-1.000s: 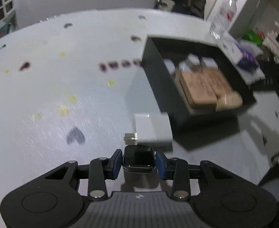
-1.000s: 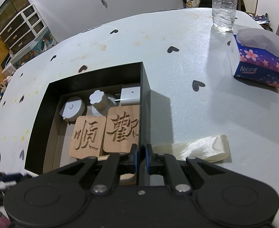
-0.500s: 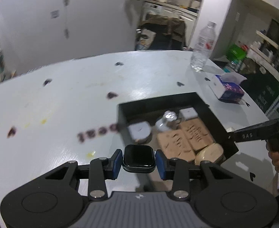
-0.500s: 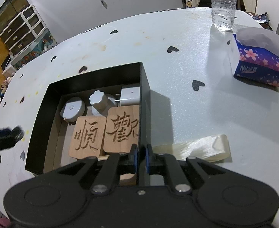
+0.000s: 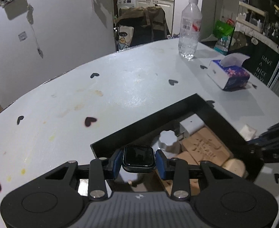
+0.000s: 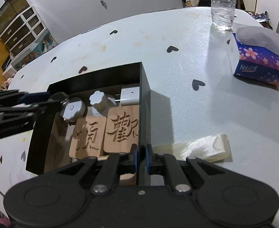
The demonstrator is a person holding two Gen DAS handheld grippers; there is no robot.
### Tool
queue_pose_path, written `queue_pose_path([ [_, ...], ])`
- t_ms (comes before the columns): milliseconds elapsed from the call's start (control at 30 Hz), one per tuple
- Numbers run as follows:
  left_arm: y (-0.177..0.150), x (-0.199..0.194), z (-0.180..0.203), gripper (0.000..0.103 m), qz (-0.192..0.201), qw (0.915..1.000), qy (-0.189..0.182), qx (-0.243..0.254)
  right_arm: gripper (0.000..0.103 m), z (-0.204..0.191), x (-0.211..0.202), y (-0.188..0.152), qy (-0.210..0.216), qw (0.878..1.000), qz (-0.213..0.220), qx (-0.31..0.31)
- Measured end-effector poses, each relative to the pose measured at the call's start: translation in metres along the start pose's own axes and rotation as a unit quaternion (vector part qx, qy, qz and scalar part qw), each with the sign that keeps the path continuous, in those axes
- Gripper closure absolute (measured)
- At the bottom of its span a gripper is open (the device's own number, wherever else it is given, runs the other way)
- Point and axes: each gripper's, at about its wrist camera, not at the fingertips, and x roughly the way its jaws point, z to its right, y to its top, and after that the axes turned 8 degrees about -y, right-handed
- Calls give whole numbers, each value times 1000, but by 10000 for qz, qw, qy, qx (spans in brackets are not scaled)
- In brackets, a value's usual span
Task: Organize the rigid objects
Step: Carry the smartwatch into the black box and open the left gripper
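Left gripper (image 5: 139, 161) clamps watch (image 5: 138, 158) over box (image 6: 144, 95), hiding its near corner. Right gripper (image 6: 141, 156) pinches box wall. Readable: "Natural" on tissues (image 6: 259, 60).

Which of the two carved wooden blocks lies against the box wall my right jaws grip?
The right-hand carved block, with the denser character; the other sits further inside.

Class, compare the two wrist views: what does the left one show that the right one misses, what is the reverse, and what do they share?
Left only: the smartwatch clamped in the left gripper, face up. Right only: the right gripper pinching the black box wall, the carved characters on the wooden blocks, and a cream ribbon. Both: box, blocks, water bottle, tissue box.
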Motion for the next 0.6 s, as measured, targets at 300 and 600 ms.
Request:
queue_pose_path([
  [300,-4,21,-4,59,-296,9994,115,128,94,0,0,0,4,10000,-5,9],
  [600,-7,-2,5,37,-213,9997,-122,-25,94,0,0,0,4,10000,-5,5],
])
